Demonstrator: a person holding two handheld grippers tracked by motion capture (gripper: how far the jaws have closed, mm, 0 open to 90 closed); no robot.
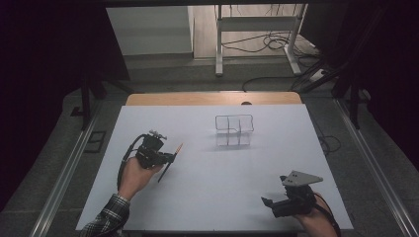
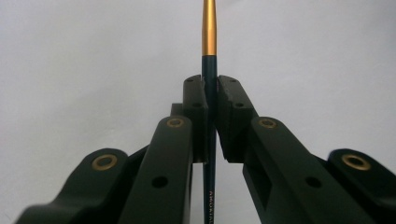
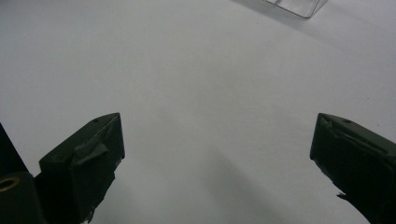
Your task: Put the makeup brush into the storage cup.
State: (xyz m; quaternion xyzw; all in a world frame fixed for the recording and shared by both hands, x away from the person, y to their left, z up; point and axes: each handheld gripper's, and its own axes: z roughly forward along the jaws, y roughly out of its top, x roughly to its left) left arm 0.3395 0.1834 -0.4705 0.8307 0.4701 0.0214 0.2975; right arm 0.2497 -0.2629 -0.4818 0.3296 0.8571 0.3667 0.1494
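Pick-up looks done: my left claw (image 1: 170, 157) is clamped on a slim dark brush (image 1: 168, 165) with a gold ferrule, held off the desk (image 1: 207, 197), well left of the clear organizer (image 1: 234, 131). Likely left: carry it to the organizer and drop it in a compartment. Right claw (image 1: 269, 202) gapes wide, holding nothing, near-right of the organizer. Brush tip is cut off in the left gripper view; I can't tell bristles. Organizer's dividers are hard to read.

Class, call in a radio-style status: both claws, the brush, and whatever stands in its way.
Left claw shut on the brush. Right claw open, nothing between its jaws. Clear organiser ahead; bare white table between, nothing blocking.
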